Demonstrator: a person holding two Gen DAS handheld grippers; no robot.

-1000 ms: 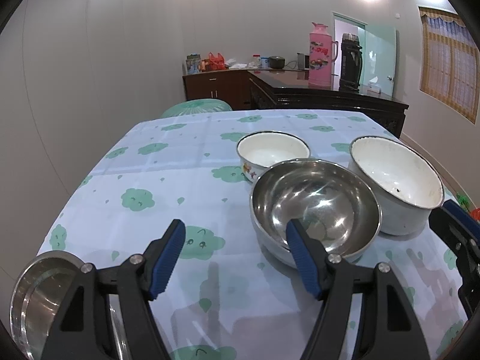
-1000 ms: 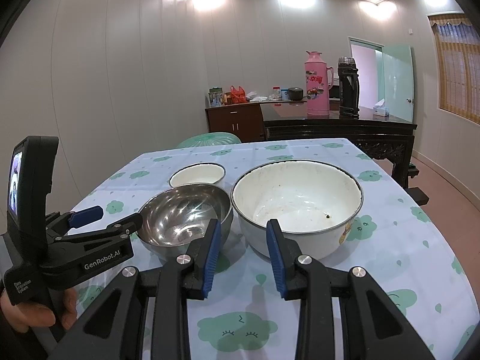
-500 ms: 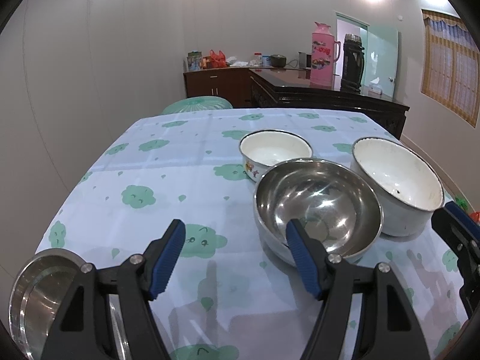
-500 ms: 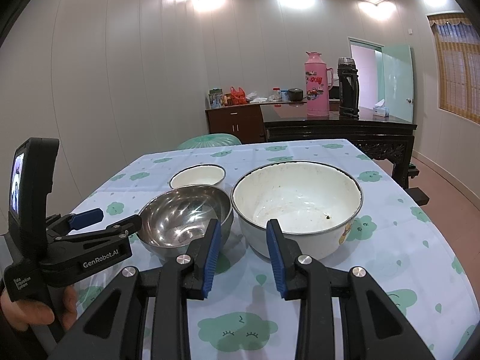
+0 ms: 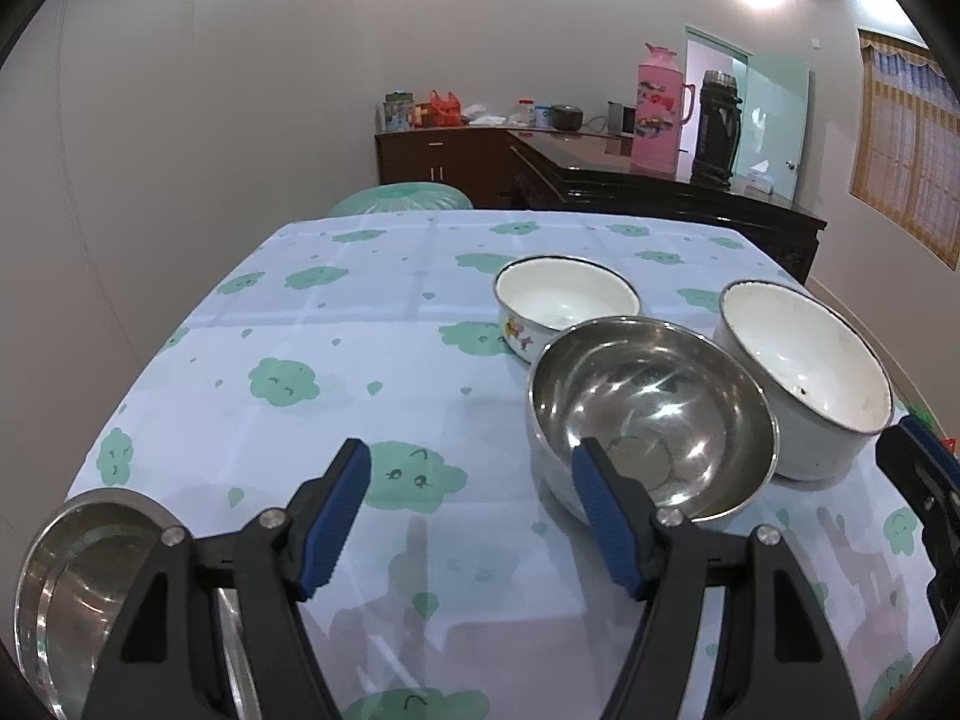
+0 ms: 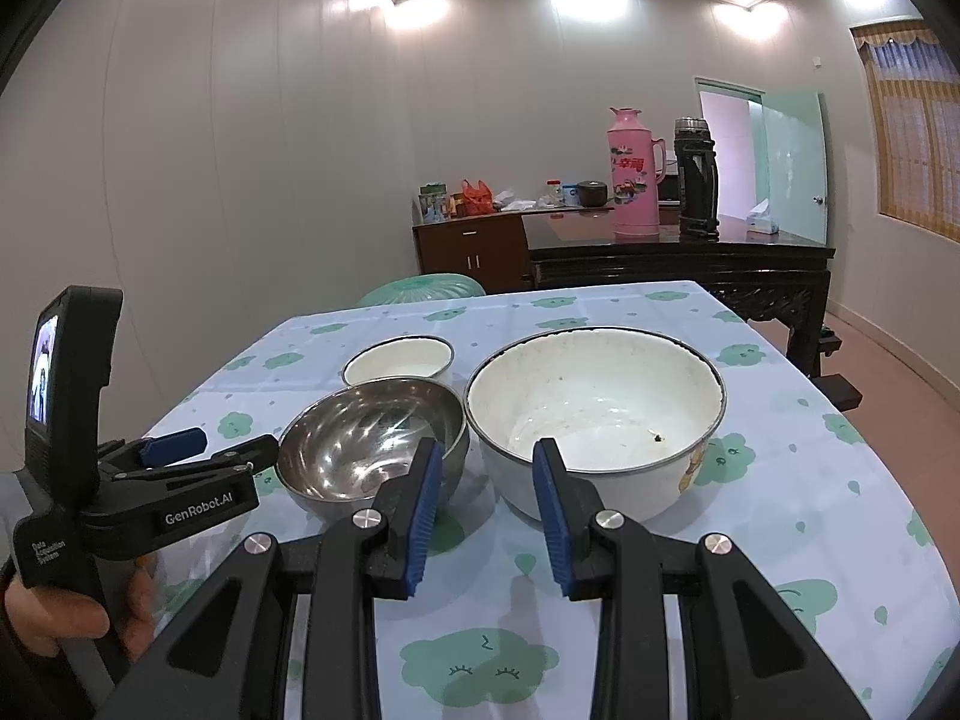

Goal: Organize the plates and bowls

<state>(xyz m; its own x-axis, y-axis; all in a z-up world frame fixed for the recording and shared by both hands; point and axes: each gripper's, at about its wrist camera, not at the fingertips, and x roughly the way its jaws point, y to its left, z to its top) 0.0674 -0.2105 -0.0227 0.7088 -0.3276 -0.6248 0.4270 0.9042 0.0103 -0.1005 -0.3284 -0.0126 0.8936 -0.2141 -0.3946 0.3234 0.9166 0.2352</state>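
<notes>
Three bowls stand close together on the cloud-print tablecloth point(image 5: 336, 360): a steel bowl point(image 5: 651, 414) point(image 6: 372, 438), a large white enamel bowl point(image 5: 804, 372) point(image 6: 594, 414) to its right, and a small white enamel bowl point(image 5: 567, 303) point(image 6: 399, 360) behind. Another steel dish point(image 5: 66, 588) sits at the table's near left corner. My left gripper point(image 5: 471, 480) is open and empty, its right finger just in front of the steel bowl. Low before the large white bowl, my right gripper point(image 6: 487, 468) hovers, jaws apart, holding nothing.
A dark wooden sideboard point(image 6: 678, 258) behind the table carries a pink thermos point(image 6: 633, 174), a black flask point(image 6: 696, 180) and small items. A green stool point(image 6: 420, 288) stands at the table's far edge. A hand point(image 6: 66, 624) holds the left gripper's handle.
</notes>
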